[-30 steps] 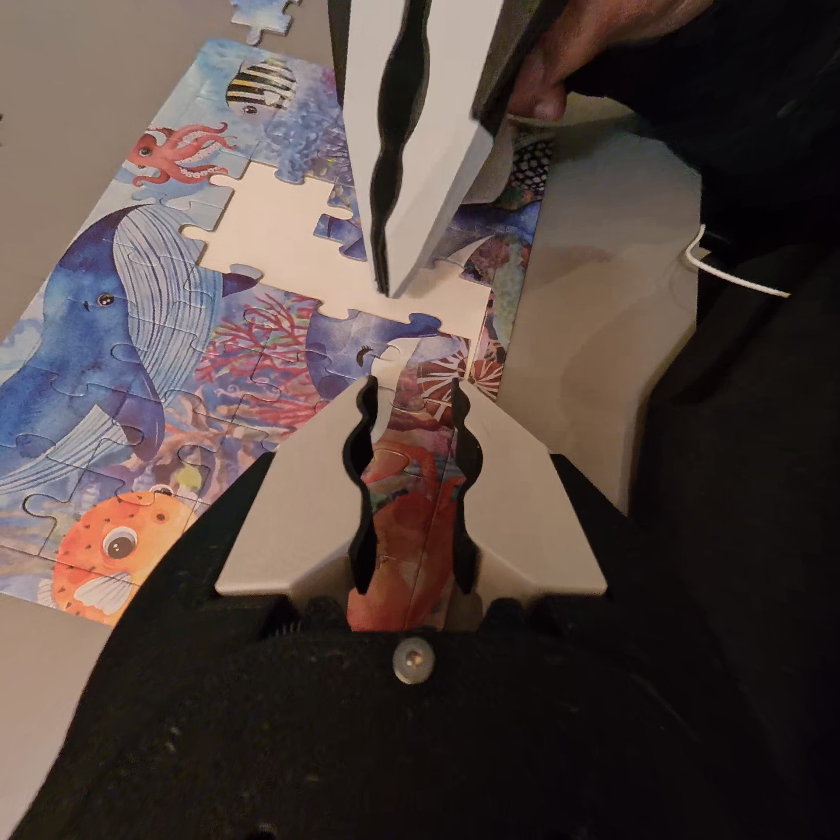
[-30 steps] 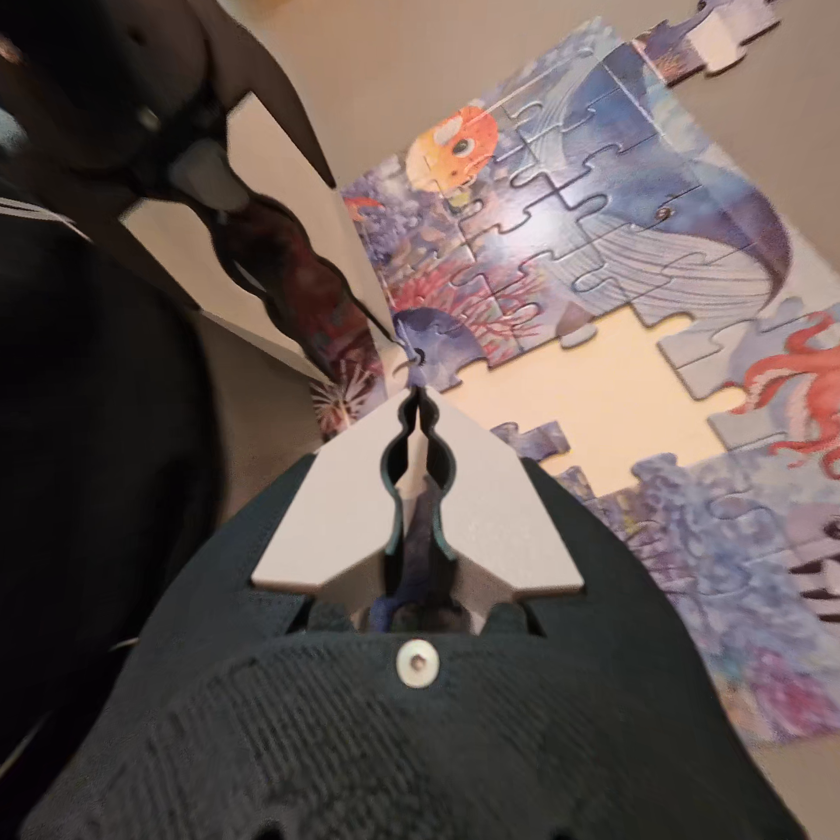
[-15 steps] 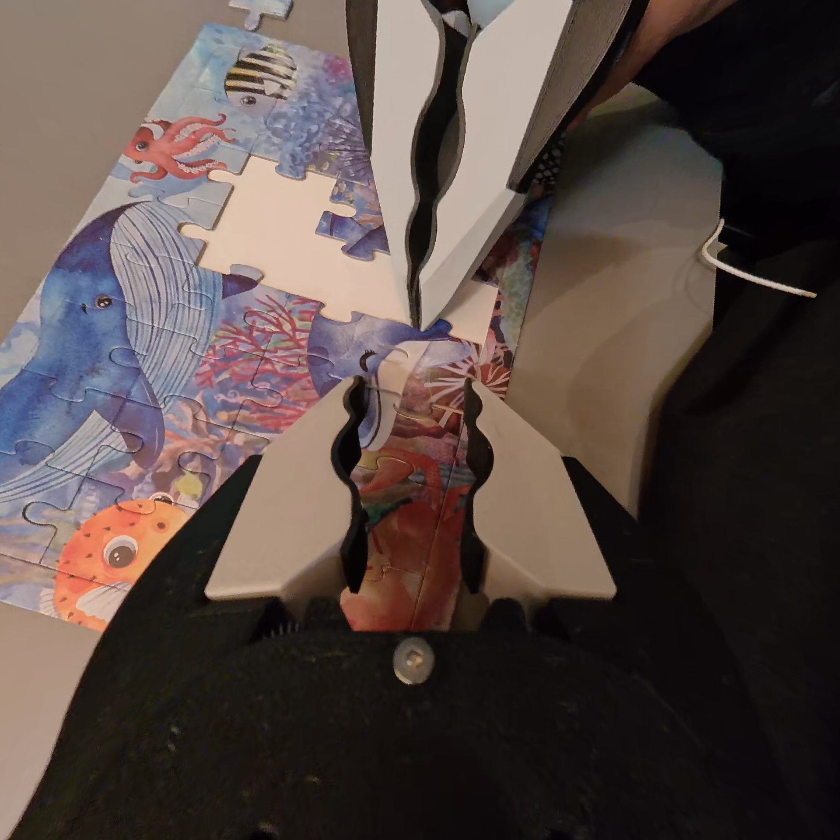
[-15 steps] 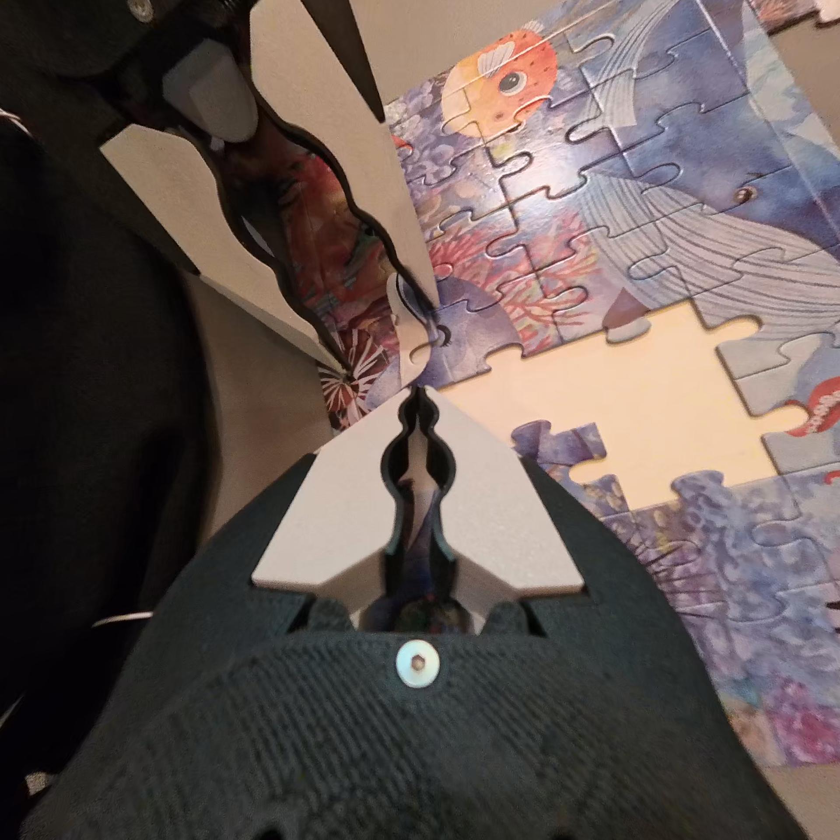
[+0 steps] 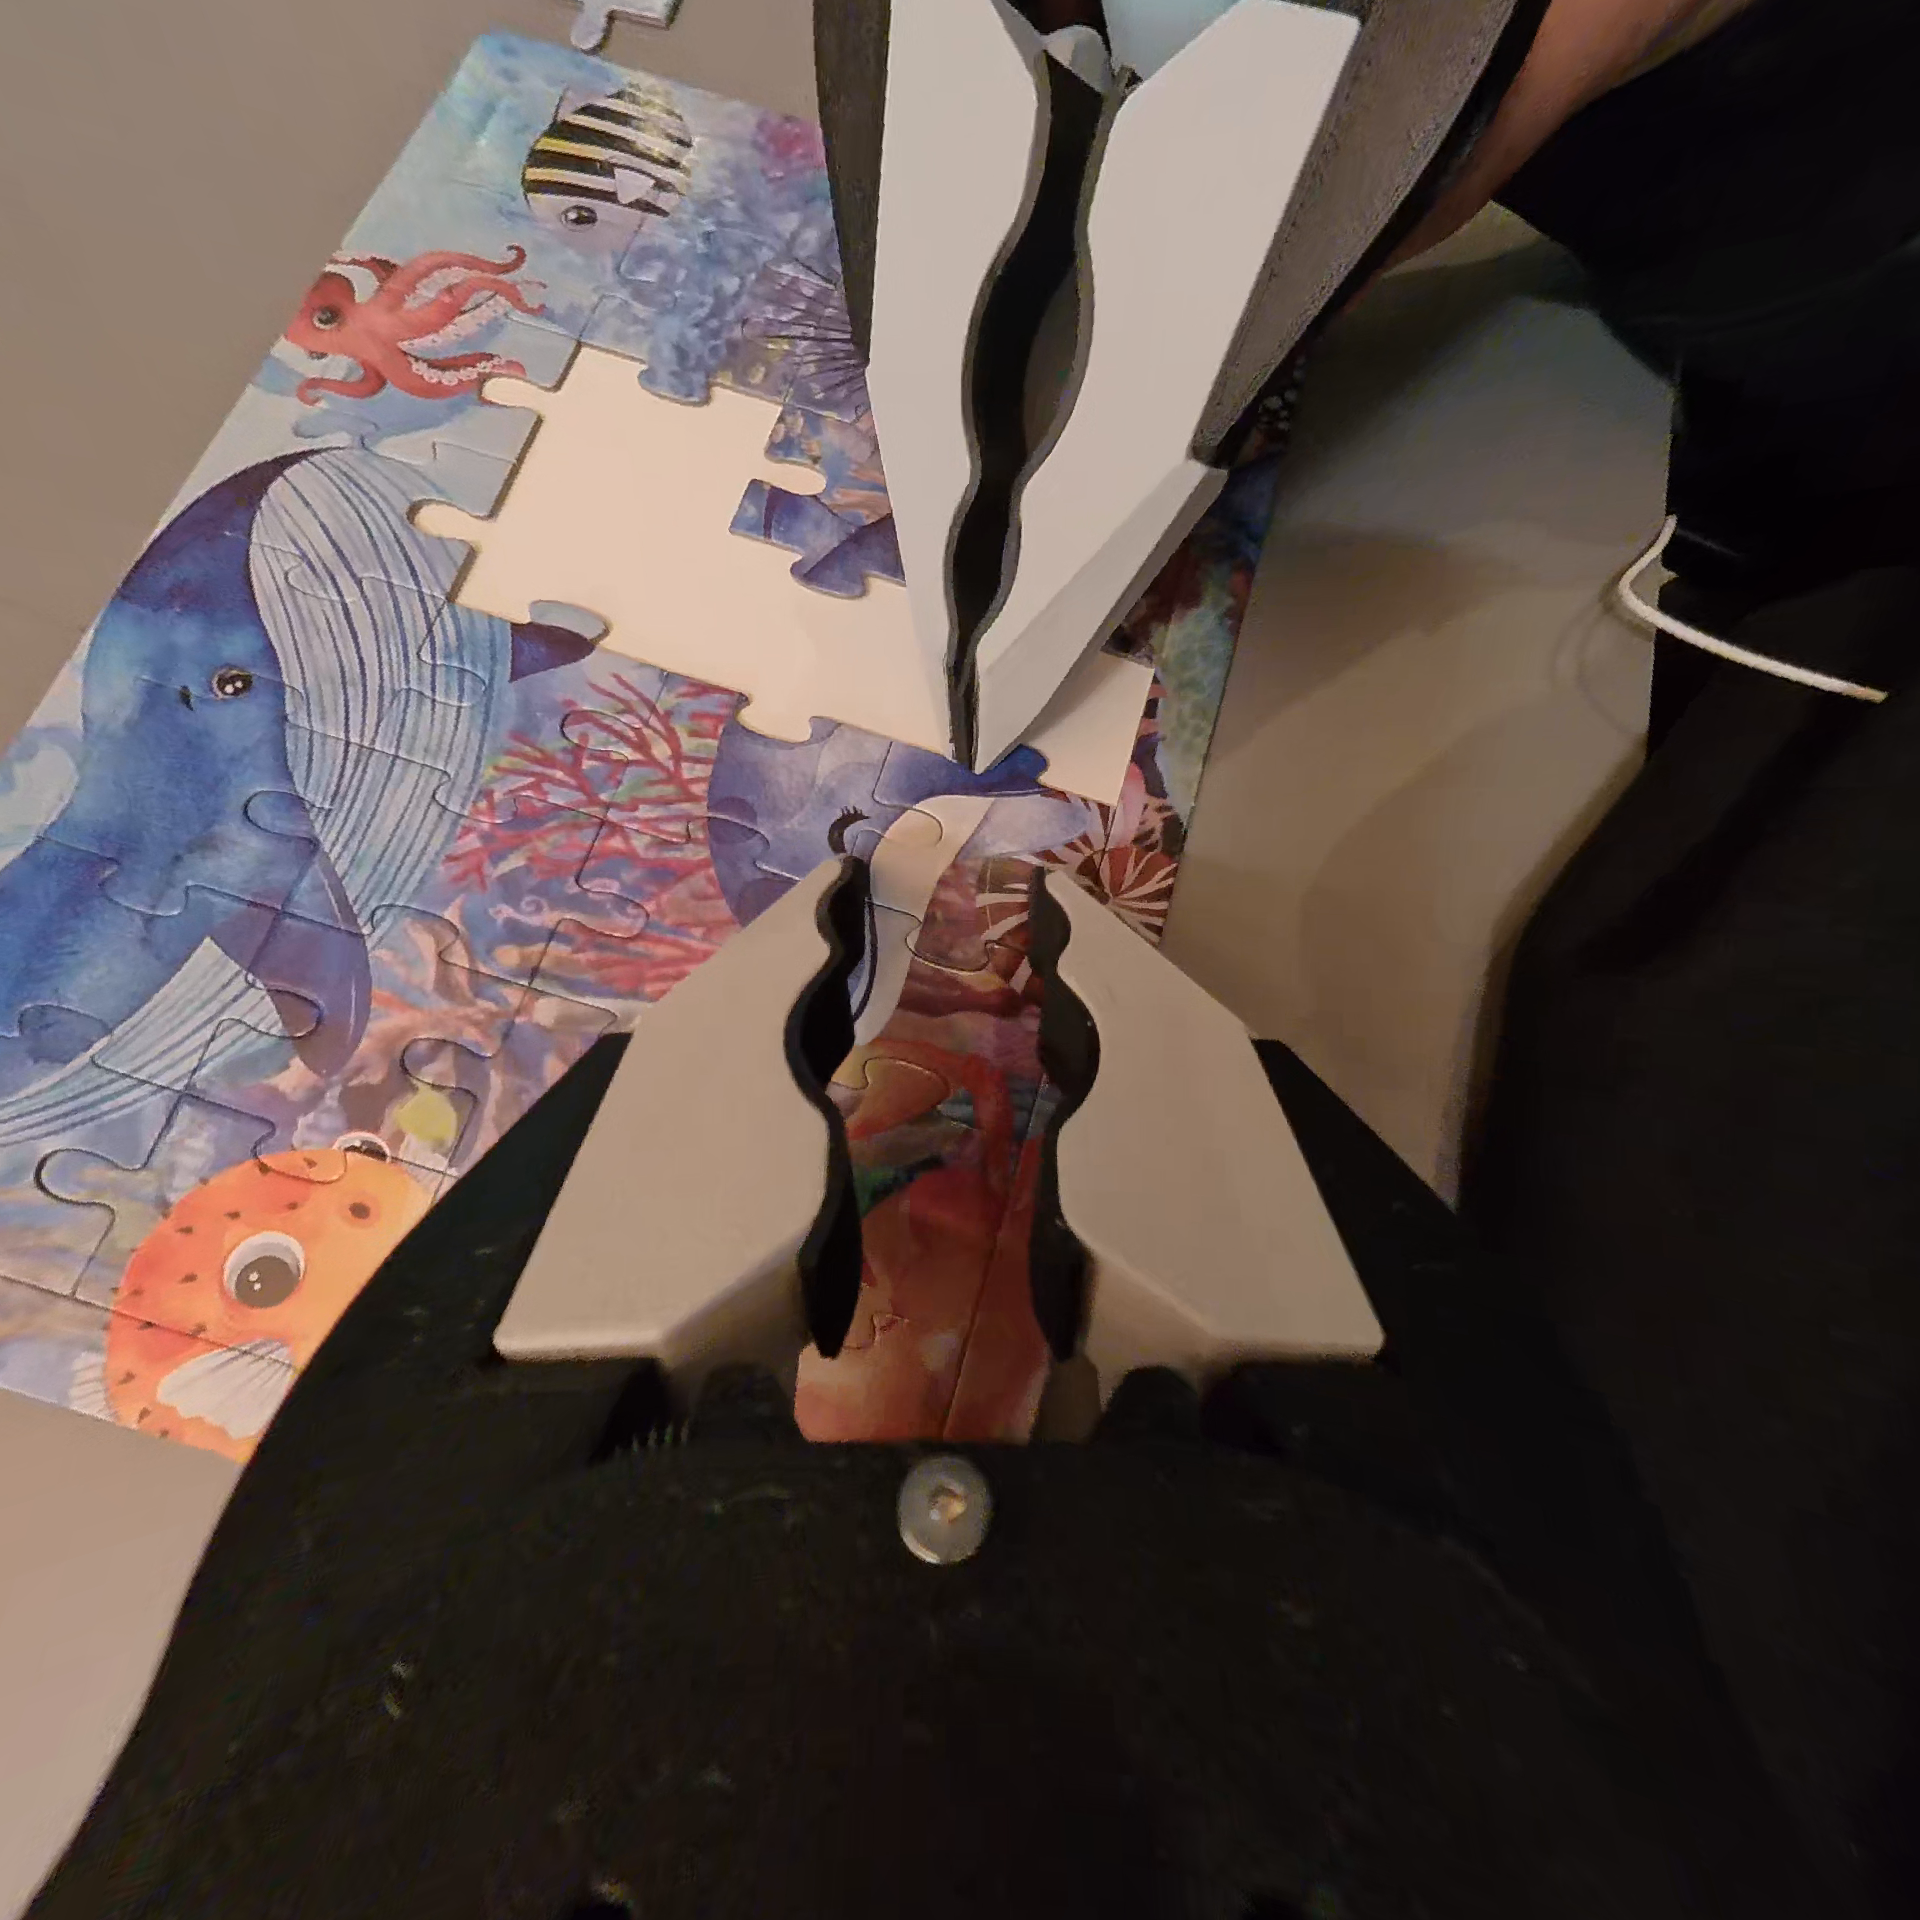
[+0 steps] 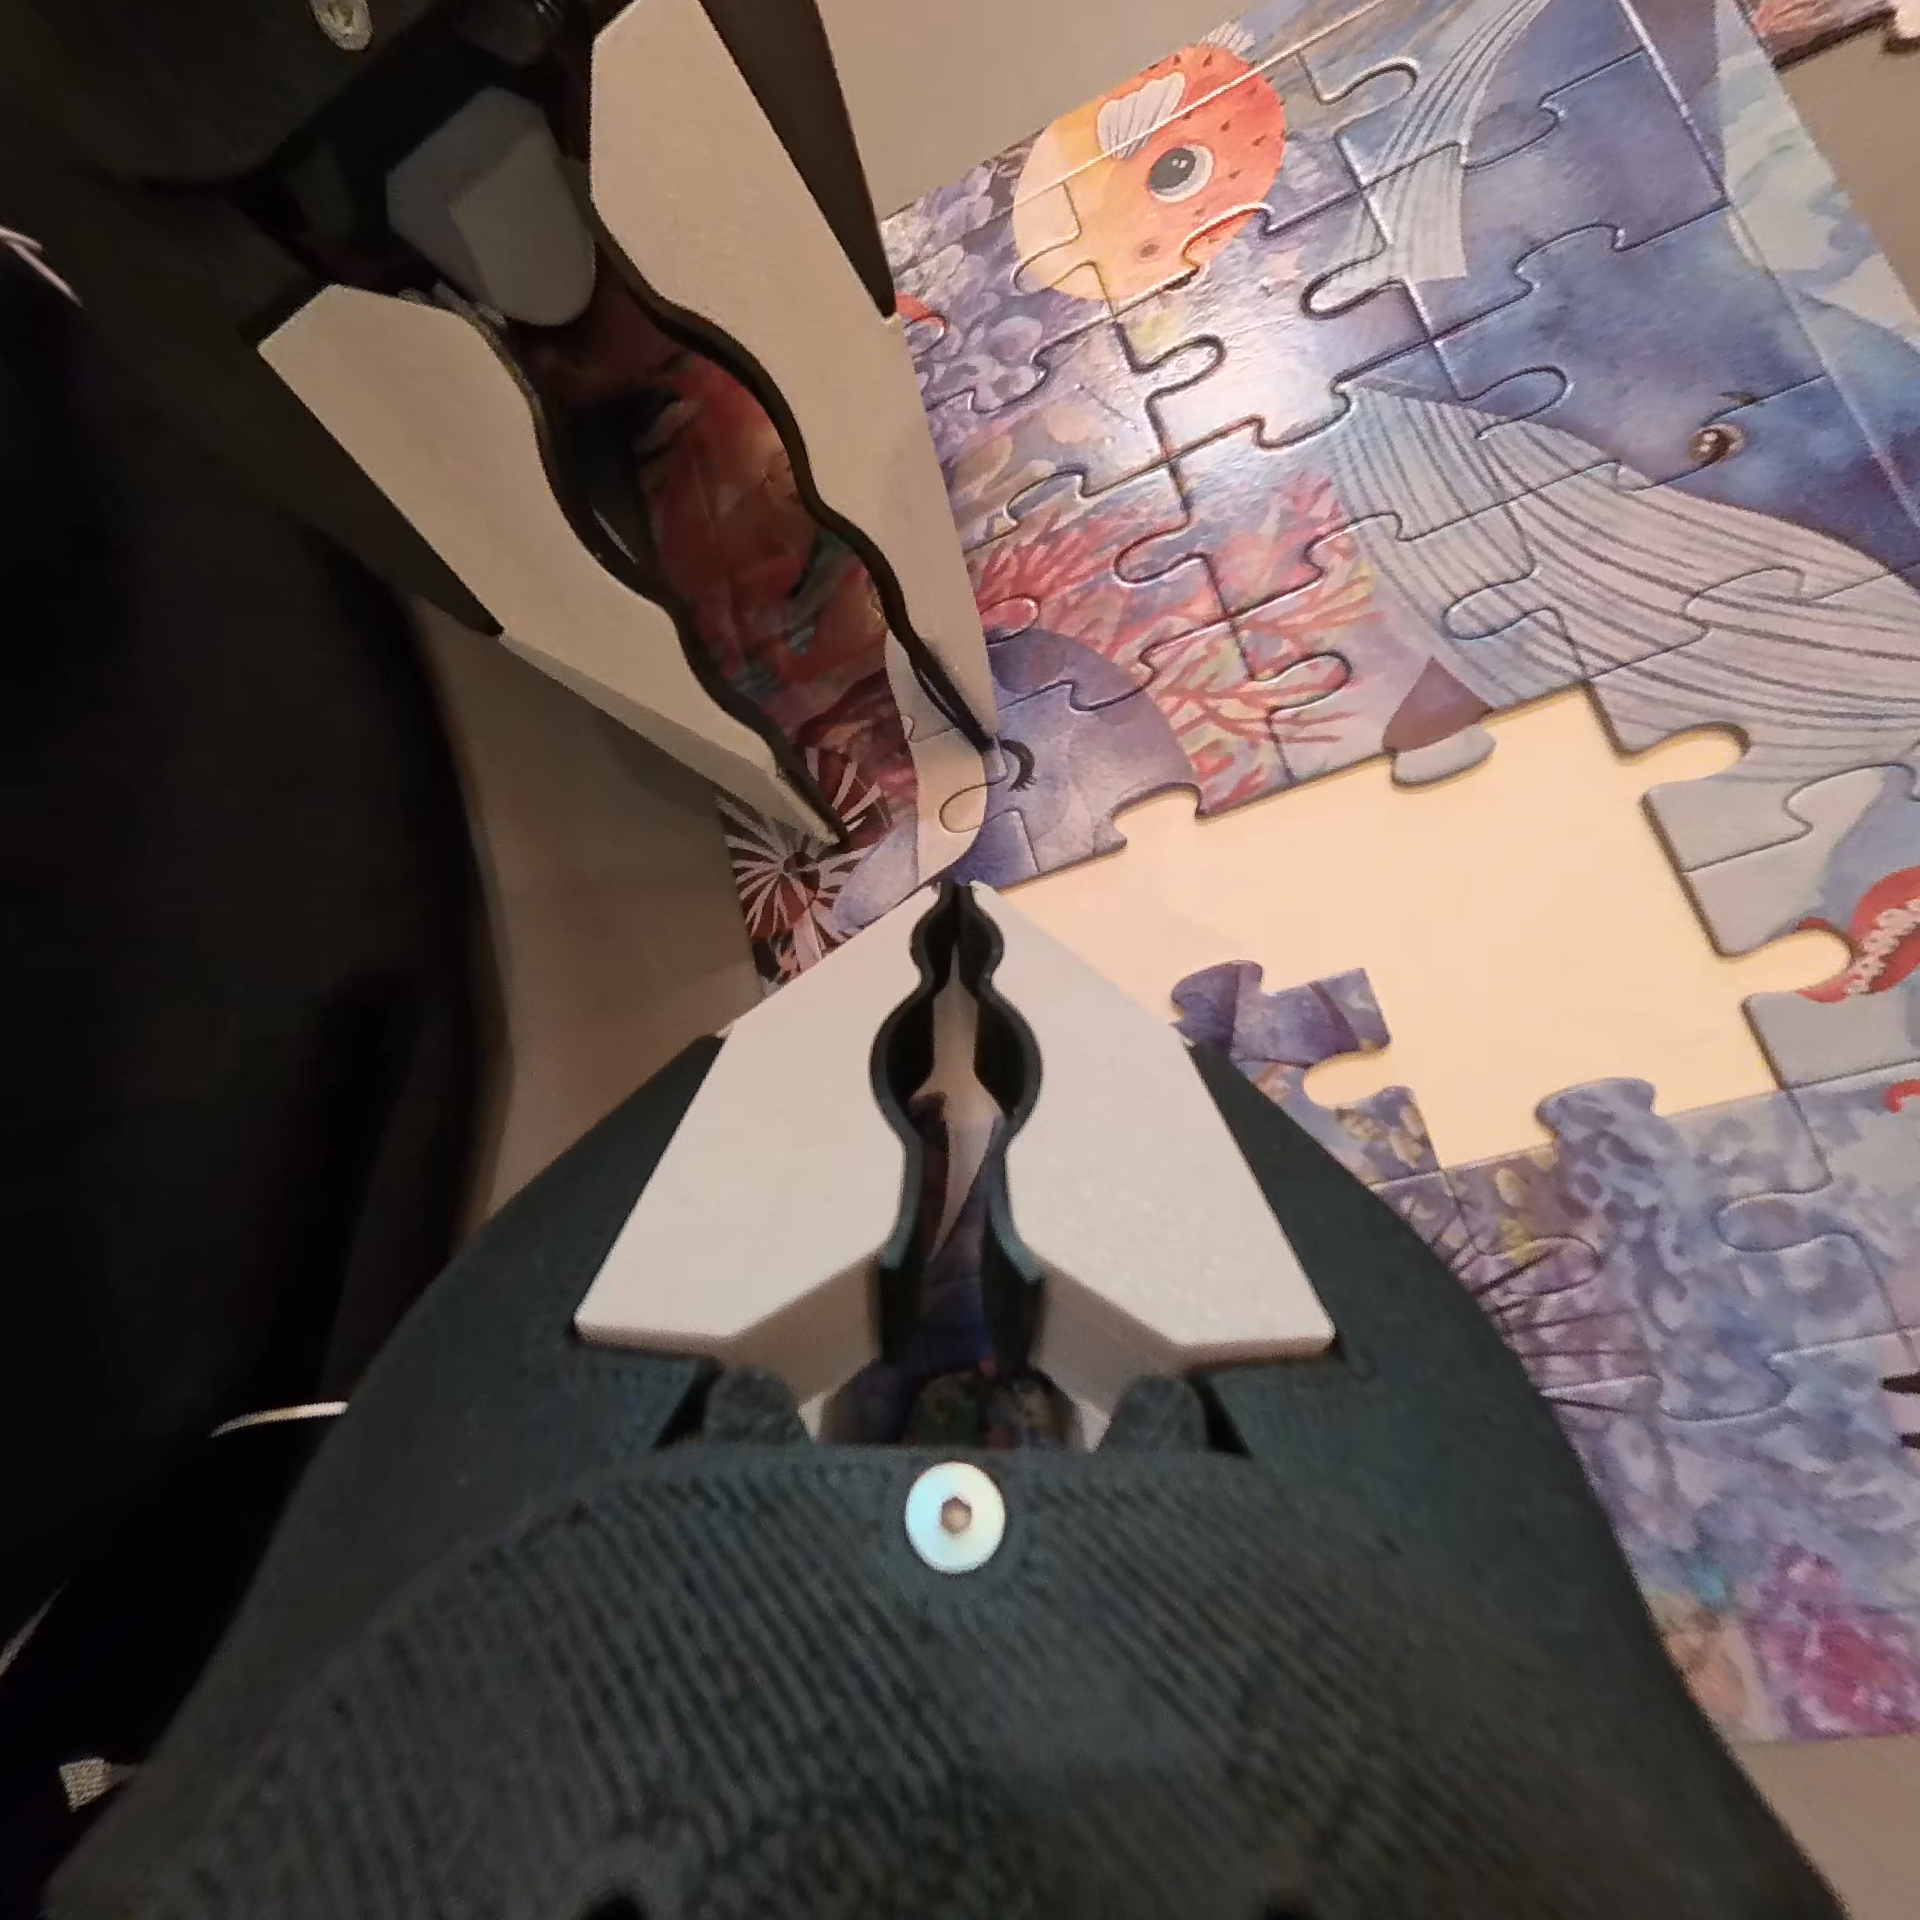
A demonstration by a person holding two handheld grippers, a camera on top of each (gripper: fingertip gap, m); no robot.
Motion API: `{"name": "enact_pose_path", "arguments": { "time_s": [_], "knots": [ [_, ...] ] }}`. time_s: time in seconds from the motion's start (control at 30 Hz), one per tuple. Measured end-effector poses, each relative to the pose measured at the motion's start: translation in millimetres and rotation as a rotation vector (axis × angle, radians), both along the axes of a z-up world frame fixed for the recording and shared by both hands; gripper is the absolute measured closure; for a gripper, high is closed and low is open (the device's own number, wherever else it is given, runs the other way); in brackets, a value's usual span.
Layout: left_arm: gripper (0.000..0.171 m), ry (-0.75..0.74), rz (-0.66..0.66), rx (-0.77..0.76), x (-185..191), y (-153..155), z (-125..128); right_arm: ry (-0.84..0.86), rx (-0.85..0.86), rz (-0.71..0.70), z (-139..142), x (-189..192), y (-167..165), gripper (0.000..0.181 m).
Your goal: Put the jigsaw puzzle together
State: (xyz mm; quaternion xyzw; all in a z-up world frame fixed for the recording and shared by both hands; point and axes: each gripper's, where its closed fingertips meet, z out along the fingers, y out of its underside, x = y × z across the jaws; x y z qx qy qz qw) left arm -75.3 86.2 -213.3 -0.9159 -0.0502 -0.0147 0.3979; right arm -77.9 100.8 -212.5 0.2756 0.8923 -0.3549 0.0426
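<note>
The sea-animal jigsaw puzzle (image 5: 260, 727) lies flat on a grey table, with a whale, an orange pufferfish and a red octopus. A bare cream gap (image 5: 644, 520) stays open in its middle and also shows in the right wrist view (image 6: 1351, 904). One blue piece (image 5: 831, 530) juts into the gap. My left gripper (image 5: 945, 883) is open and empty, low over the red and orange corner. My right gripper (image 6: 961, 899) is shut, its tip touching the blue dolphin piece (image 6: 1070, 727) at the gap's edge. It also shows in the left wrist view (image 5: 966, 727), coming down from above.
A loose piece (image 5: 623, 10) lies beyond the puzzle's far end. More loose pieces (image 6: 1818, 26) show at the top right of the right wrist view. A white cord (image 5: 1725, 649) and dark clothing (image 5: 1714, 1143) are at the right. The grey table (image 5: 156, 208) surrounds the puzzle. The grippers are tip to tip, or close to it. Both grippers' tips are roughly 12 centimeters from the sea-animal jigsaw puzzle (image 5: 260, 727). It is also in sight in the right wrist view (image 6: 1635, 435).
My right gripper has moved from over the middle of the gap to its near edge, close to my left gripper, and stayed shut. My left gripper has barely moved.
</note>
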Motion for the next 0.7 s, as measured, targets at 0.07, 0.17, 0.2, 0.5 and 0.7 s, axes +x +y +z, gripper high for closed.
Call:
{"name": "enact_pose_path", "arguments": {
  "time_s": [0.07,0.17,0.2,0.5,0.7],
  "knots": [
    [0.144,-0.013,-0.002,0.001,0.3,-0.2,-0.1,0.002,-0.002,-0.001,0.4,-0.4,-0.1,0.181],
    [0.148,-0.011,-0.002,0.0,0.4,-0.5,-0.2,0.014,0.004,0.001,0.8,-0.7,-0.3,0.181],
    [0.149,-0.008,-0.001,-0.001,0.4,-0.5,-0.3,0.023,0.0,0.005,2.2,-0.7,-1.2,0.181],
    [0.153,0.0,-0.006,-0.005,1.1,-0.8,-1.0,0.033,-0.009,0.107,0.4,12.6,-10.2,0.181],
    [0.158,0.014,-0.015,0.028,-0.2,-7.3,5.3,0.112,0.018,0.155,1.7,15.5,-16.0,0.181]
  ]
}}
